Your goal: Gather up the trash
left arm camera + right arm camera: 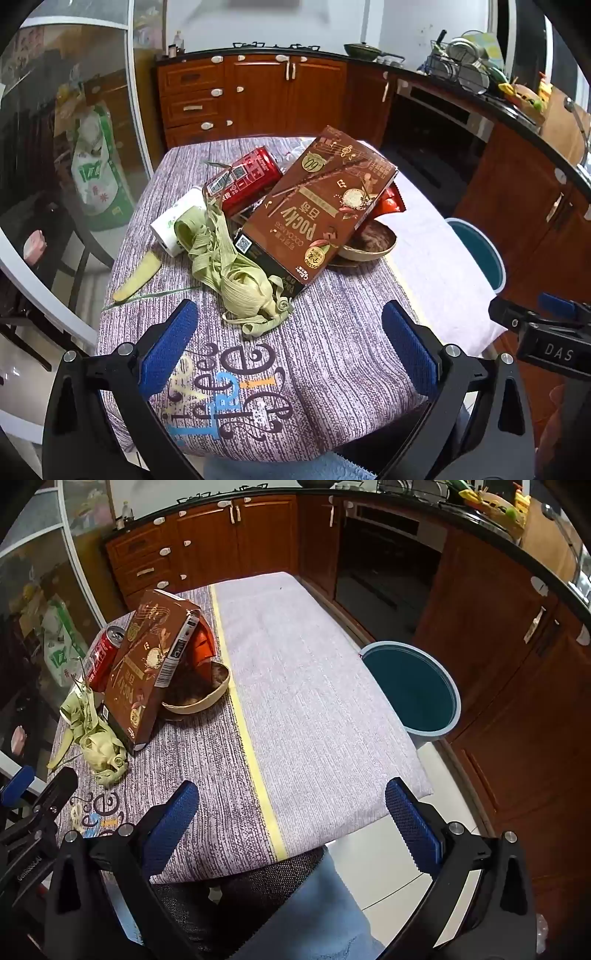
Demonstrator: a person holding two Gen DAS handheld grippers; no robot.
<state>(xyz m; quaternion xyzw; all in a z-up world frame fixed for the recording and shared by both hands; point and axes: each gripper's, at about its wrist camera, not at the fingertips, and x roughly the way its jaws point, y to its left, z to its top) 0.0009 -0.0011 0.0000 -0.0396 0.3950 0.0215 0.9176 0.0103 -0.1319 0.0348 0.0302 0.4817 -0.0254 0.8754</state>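
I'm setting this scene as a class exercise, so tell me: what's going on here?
A person holds a hand-held gripper in each hand above a cloth-covered table. Both the left hand-held gripper and the right hand-held gripper are open and empty. The trash sits untouched in a pile: a Pocky box leaning on a red can and a coconut shell, with corn husks in front. A teal bin waits beside the table.

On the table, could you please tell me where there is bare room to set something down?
The pale cloth half, between the yellow stripe and the bin, is bare. A smaller patch lies between the corn husks and the near edge. It is crowded around the Pocky box, can and bowl.
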